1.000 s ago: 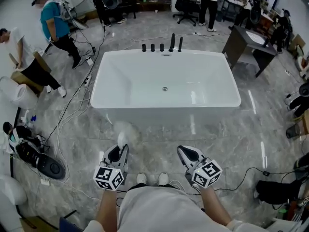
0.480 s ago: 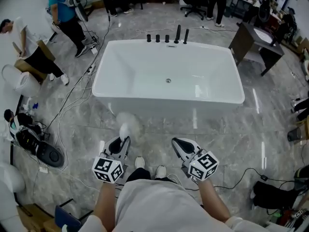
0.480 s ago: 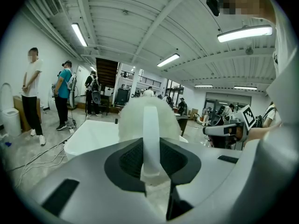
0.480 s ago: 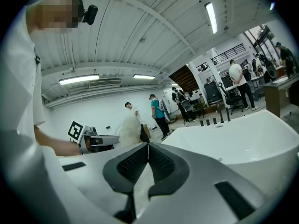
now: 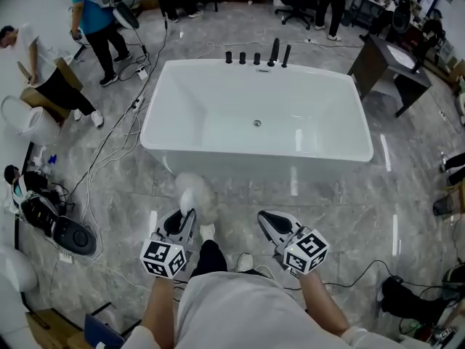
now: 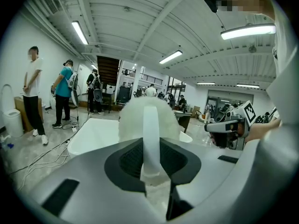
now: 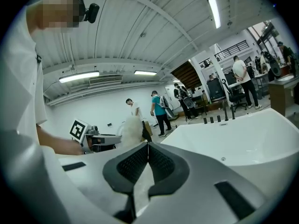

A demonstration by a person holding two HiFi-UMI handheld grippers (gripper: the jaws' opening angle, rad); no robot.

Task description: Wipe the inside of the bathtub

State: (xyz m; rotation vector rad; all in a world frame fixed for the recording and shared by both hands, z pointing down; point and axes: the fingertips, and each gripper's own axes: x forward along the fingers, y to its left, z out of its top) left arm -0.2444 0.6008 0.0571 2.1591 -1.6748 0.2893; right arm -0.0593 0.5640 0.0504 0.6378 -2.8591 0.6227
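A white rectangular bathtub (image 5: 182,158) stands on the grey marble floor ahead of me, with a drain (image 5: 256,123) in its bottom and black taps (image 5: 256,57) on its far rim. My left gripper (image 5: 187,217) is shut on a fluffy white duster (image 5: 196,193) by its flat white handle (image 6: 150,139); the fluffy head points toward the tub's near wall. The bathtub (image 6: 96,134) shows behind the duster (image 6: 135,120) in the left gripper view. My right gripper (image 5: 267,220) is shut with nothing in it, short of the tub (image 7: 243,139).
Cables (image 5: 109,158) trail over the floor left of the tub. A black device (image 5: 69,235) and bags lie at far left. A dark desk (image 5: 389,67) stands beyond the tub's right end. Several people (image 5: 98,20) stand at the back left. My shoes (image 5: 208,233) are below.
I have stepped closer to the tub, which now sits a little nearer and more centred. Both grippers stay in the same pose, the duster still held.
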